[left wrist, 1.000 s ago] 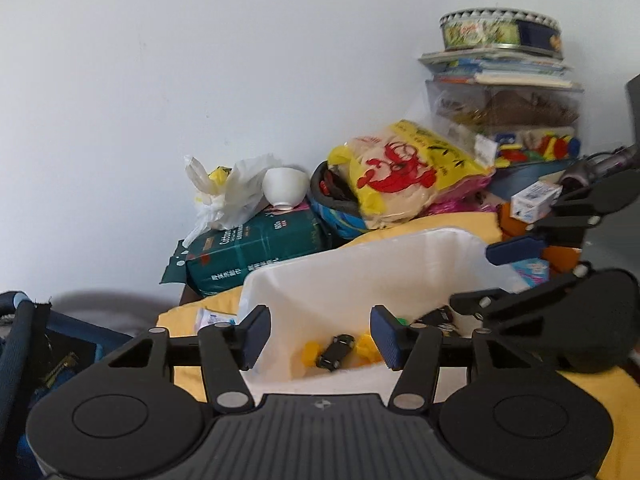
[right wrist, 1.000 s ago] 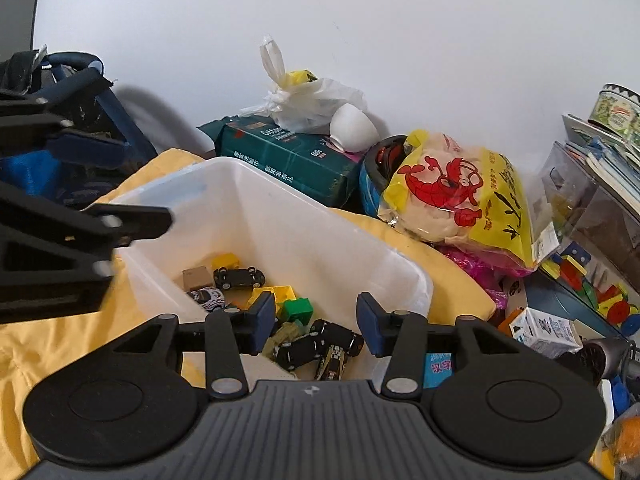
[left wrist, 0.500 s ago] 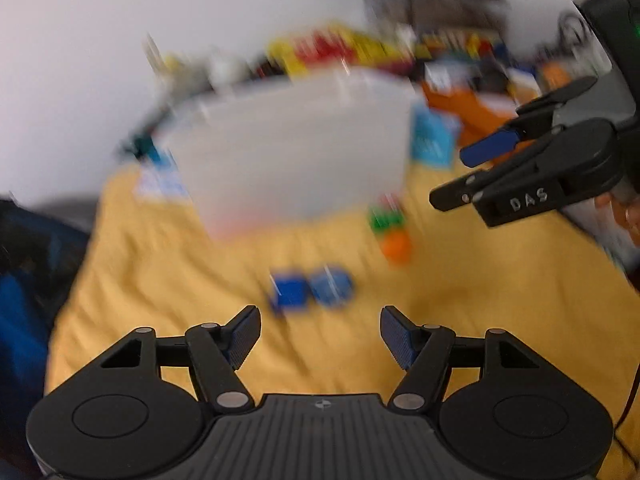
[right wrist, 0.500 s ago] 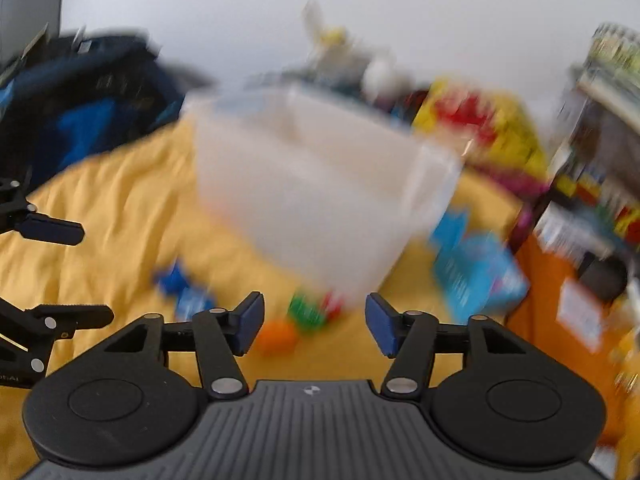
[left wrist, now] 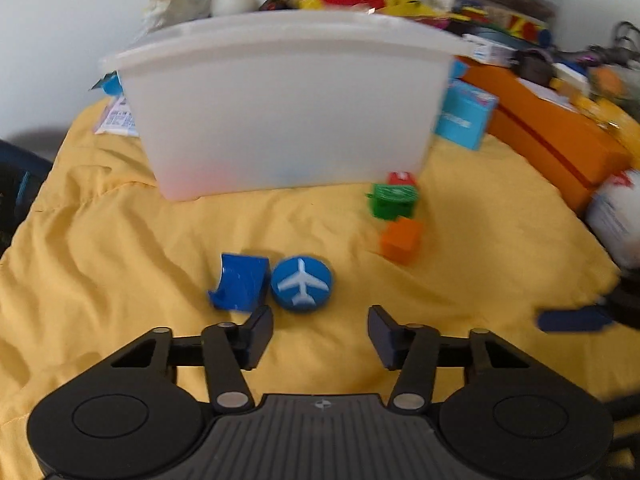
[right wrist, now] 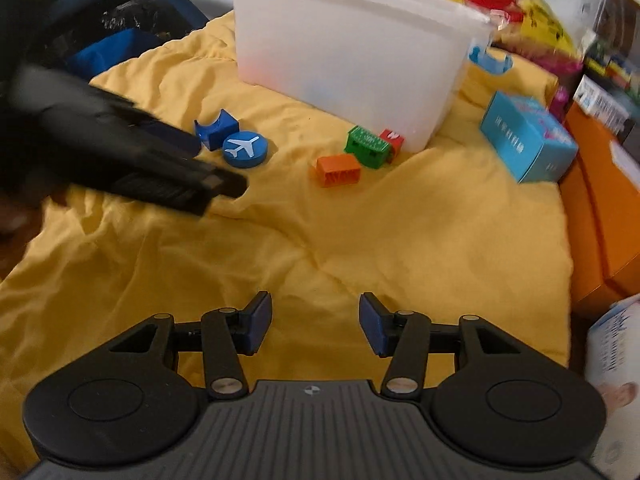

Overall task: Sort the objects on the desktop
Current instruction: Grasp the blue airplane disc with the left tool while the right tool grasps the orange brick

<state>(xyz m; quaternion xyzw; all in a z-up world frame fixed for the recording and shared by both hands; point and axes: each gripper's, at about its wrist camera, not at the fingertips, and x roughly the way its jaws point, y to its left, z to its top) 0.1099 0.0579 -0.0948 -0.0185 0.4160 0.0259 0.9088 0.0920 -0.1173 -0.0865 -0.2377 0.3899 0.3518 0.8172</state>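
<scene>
Left wrist view: the left gripper (left wrist: pixel 320 334) hangs over yellow cloth (left wrist: pixel 120 240), jaws closing on nothing. At 12 o'clock lies the blue airplane disc (left wrist: pixel 301 284), the white bin (left wrist: pixel 288 112) beyond. Only the right wrist view shows the right gripper (right wrist: pixel 315 326), empty and closing, and a dark bag (right wrist: pixel 120 28) at 10 o'clock.
</scene>
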